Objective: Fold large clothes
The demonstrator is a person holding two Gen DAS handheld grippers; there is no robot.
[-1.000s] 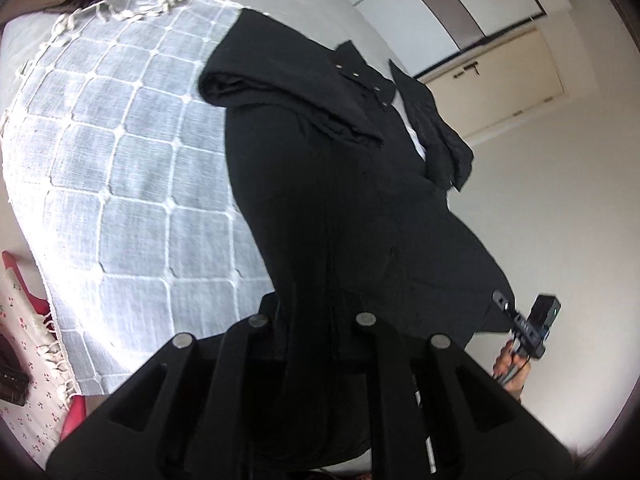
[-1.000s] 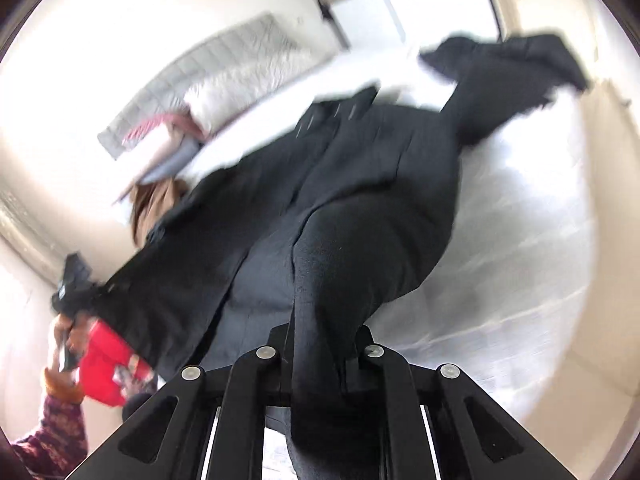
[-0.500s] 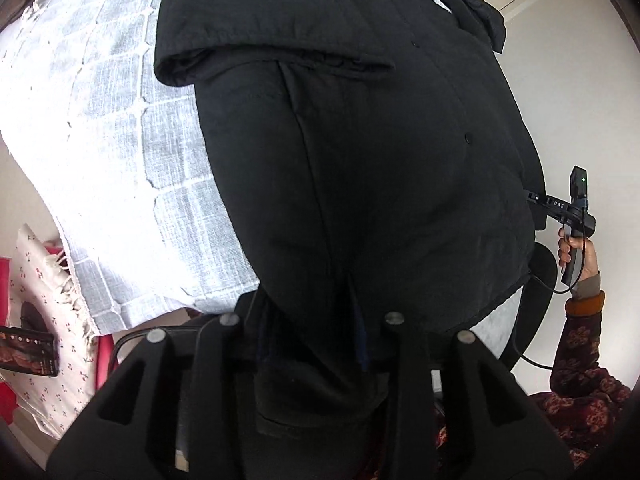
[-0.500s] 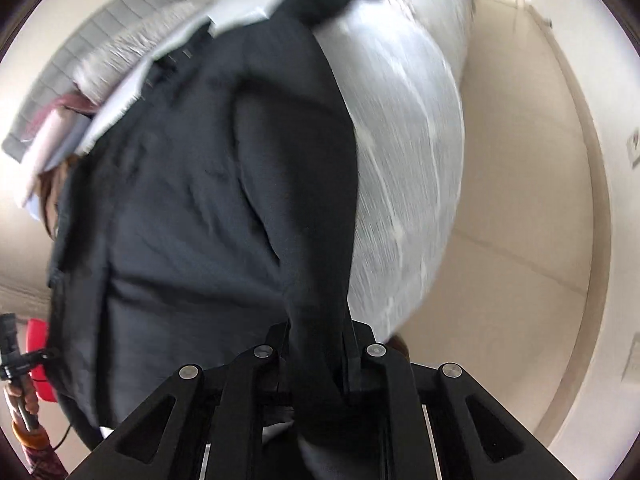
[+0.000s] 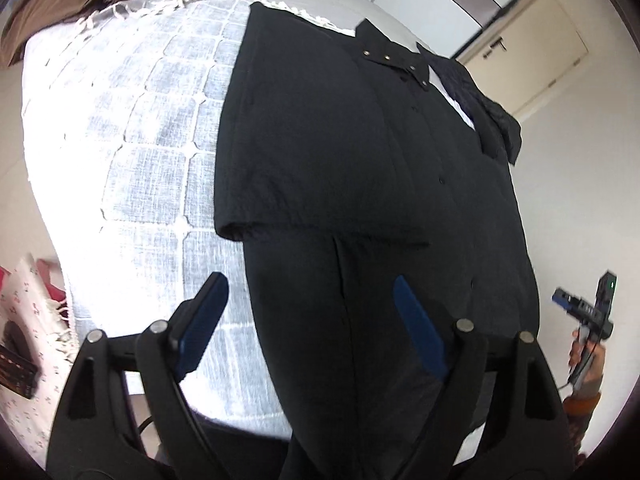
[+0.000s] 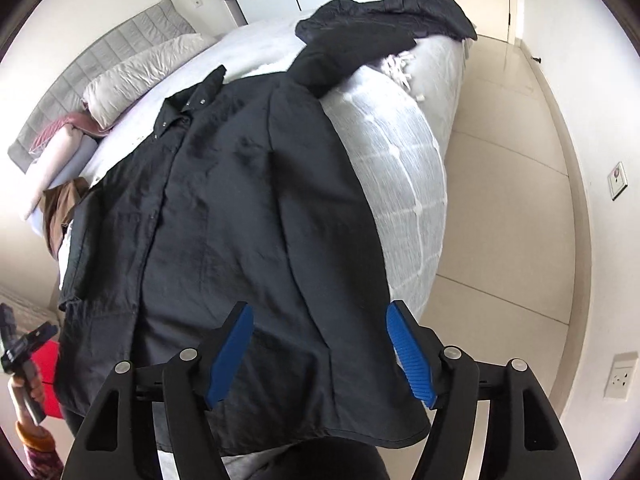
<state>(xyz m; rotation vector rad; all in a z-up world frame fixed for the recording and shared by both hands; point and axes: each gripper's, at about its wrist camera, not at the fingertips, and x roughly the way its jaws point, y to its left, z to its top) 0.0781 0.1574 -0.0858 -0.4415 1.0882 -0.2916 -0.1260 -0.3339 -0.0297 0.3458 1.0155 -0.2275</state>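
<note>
The bed [image 6: 408,184] carries a white checked cover [image 5: 152,152], and the black coat [image 5: 360,184] lies spread flat on it, with its hem hanging over the near edge. One sleeve [image 5: 304,148] is folded over the body. The left tool [image 5: 308,320] and the right tool [image 6: 320,344] are both opening wide above the hem, and their blue pads [image 6: 408,352] hold nothing.

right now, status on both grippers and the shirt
Left gripper and right gripper opening, nothing pinched. Black shirt flat on bed. Path clear.
</note>
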